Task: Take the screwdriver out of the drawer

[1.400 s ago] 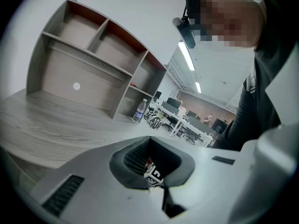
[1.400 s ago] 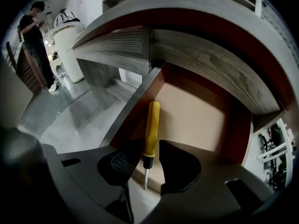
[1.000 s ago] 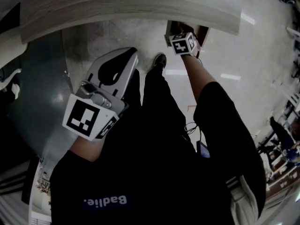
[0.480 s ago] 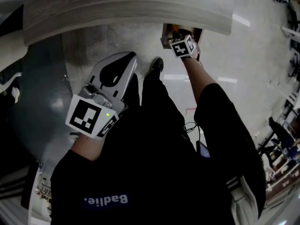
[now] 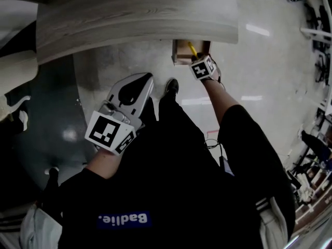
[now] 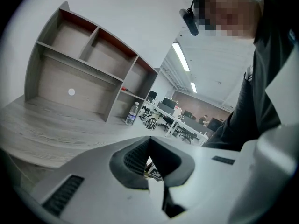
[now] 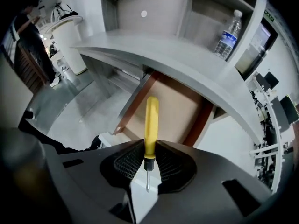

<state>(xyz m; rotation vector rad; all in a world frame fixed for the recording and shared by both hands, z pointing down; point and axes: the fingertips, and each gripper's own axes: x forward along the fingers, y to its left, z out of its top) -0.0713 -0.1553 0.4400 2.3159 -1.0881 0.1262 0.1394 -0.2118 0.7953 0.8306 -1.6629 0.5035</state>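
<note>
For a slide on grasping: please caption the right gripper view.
Right tool, jaws just closed on the yellow screwdriver, holds it over the open drawer under the grey desk.

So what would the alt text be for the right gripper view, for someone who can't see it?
The right gripper, whose jaws have just been closing, clamps a yellow-handled screwdriver by its handle, metal tip toward the camera. Beyond it an open drawer sits under a grey desk.
</note>
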